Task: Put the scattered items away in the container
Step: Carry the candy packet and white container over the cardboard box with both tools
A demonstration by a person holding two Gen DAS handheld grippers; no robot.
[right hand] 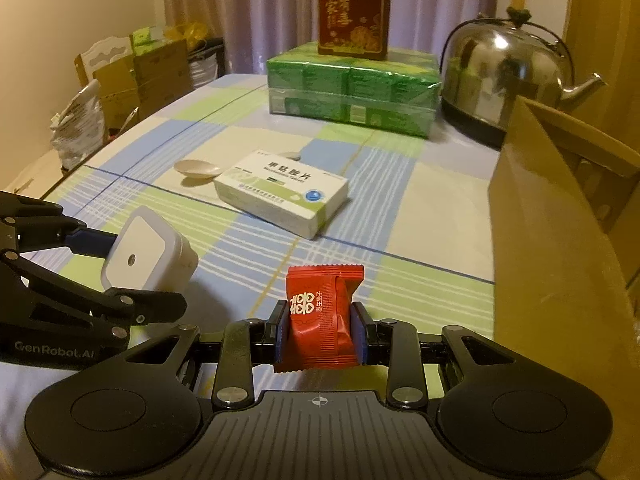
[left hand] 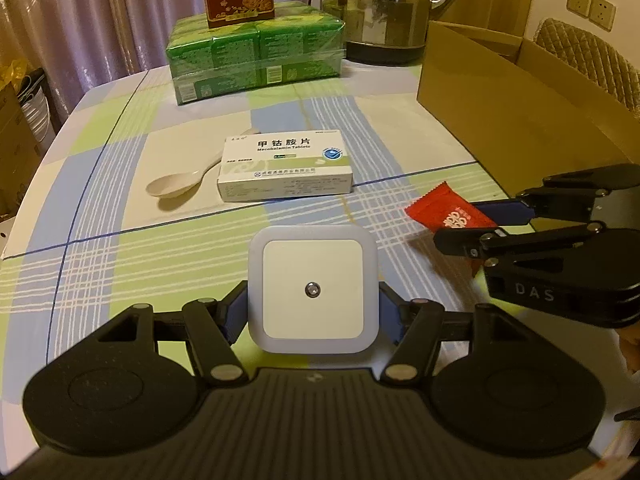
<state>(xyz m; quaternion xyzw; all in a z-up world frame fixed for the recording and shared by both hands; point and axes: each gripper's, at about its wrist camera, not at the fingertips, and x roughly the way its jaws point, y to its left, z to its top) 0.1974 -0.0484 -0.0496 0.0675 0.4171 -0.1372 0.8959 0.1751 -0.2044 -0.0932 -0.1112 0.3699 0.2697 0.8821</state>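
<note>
Left hand-held gripper (left hand: 313, 312) is clamping the night light (left hand: 313, 294); right hand-held gripper (right hand: 320, 334) is pinching the red sachet (right hand: 320, 316). Both are hovering over the worktop (left hand: 120, 264). Box (right hand: 560, 240) is sitting right: clear its wall before releasing.

Pale purple curtains (right hand: 248, 12), cream wall (right hand: 80, 8), 2 wall sockets (left hand: 591, 7), quilted chair (left hand: 592, 56)

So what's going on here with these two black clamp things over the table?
A person is tidying loose items into the cardboard box with two handheld grippers. The left gripper is clamped on a white square night light, and the right gripper on a red candy packet; both are held above the checked tablecloth. A medicine box and a white spoon are lying on the table, not yet collected.
</note>
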